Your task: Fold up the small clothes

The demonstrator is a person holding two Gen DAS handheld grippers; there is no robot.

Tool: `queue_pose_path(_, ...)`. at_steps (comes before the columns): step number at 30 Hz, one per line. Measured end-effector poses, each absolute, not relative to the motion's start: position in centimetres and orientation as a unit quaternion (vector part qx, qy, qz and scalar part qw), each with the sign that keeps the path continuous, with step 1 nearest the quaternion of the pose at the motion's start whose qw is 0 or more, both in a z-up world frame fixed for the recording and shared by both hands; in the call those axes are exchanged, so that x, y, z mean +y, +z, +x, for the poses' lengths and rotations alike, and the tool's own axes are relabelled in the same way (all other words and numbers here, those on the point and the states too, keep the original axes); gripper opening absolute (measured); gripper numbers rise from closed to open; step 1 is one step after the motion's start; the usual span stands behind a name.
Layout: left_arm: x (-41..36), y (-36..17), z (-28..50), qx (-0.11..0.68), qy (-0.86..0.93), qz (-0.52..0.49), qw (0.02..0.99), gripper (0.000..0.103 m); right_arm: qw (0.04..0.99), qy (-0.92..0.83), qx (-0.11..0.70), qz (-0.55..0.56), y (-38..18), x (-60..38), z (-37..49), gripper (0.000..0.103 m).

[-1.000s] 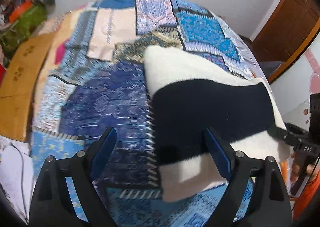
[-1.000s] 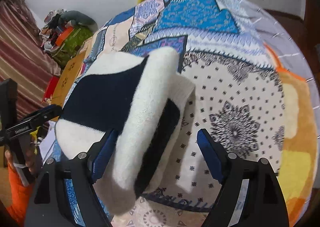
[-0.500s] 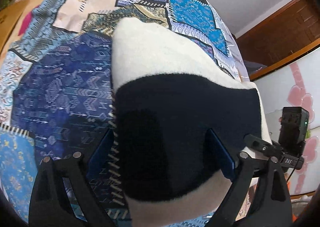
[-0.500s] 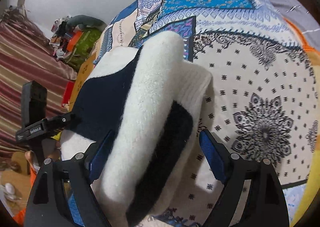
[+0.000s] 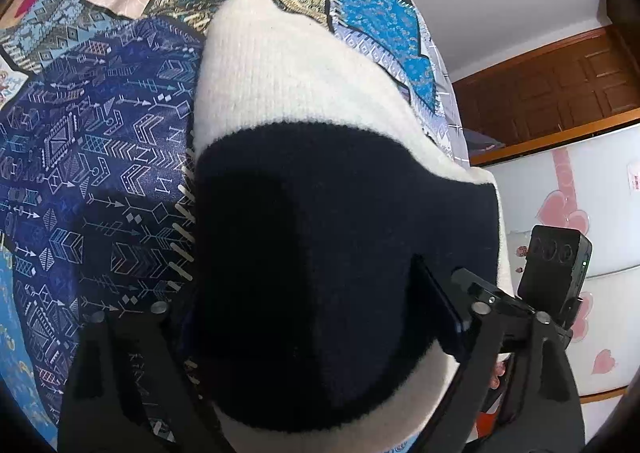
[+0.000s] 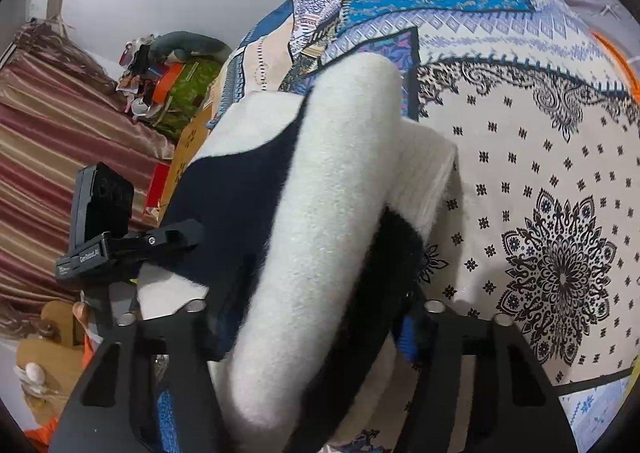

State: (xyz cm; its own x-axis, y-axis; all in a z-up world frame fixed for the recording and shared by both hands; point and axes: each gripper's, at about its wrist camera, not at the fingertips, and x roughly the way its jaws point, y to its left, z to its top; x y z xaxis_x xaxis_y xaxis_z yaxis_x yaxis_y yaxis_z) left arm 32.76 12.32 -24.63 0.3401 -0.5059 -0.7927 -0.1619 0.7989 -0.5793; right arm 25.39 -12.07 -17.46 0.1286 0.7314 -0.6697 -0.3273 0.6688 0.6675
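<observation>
A folded cream and navy knit sweater (image 5: 304,189) lies on a patchwork bedspread (image 5: 100,141). My left gripper (image 5: 312,317) straddles its near edge, with the thick fabric filling the gap between the fingers; the jaws look closed onto it. In the right wrist view the sweater (image 6: 320,221) forms a thick folded roll. My right gripper (image 6: 312,329) has both fingers pressed against that roll, gripping it. Each gripper appears in the other's view, the right one (image 5: 520,293) and the left one (image 6: 132,237).
The bedspread (image 6: 540,173) extends right with a white mandala patch. A wooden door (image 5: 560,93) and a white cabinet (image 5: 580,213) stand at the right. Striped curtain (image 6: 60,157) and clutter (image 6: 172,69) lie at the left.
Both grippers moved forward onto the sweater's near edge and their jaws narrowed from wide open to pressing on the fabric.
</observation>
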Motion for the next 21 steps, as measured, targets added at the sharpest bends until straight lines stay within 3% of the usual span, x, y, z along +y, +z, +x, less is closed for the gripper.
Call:
queue_pose_path(3, 12.3, -23.5, 32.4, 0.555, -0.116, -0.288, 0.772, 0.074, 0.736, 0.36, 0.546, 0.175, -16.7, -11.8, 25.4, 0.041)
queue_pose_path(8, 12.6, -21.4, 31.6, 0.539, -0.122, -0.283, 0.784, 0.064, 0.757, 0.36, 0.525, 0.15, -14.5, -11.3, 24.9, 0.038)
queue_pose_path(21, 17.8, -13.3, 26.6, 0.458, -0.11, -0.274, 0.839, 0.064, 0.783, 0.399, 0.462, 0.122, -8.0, -6.2, 23.5, 0.038)
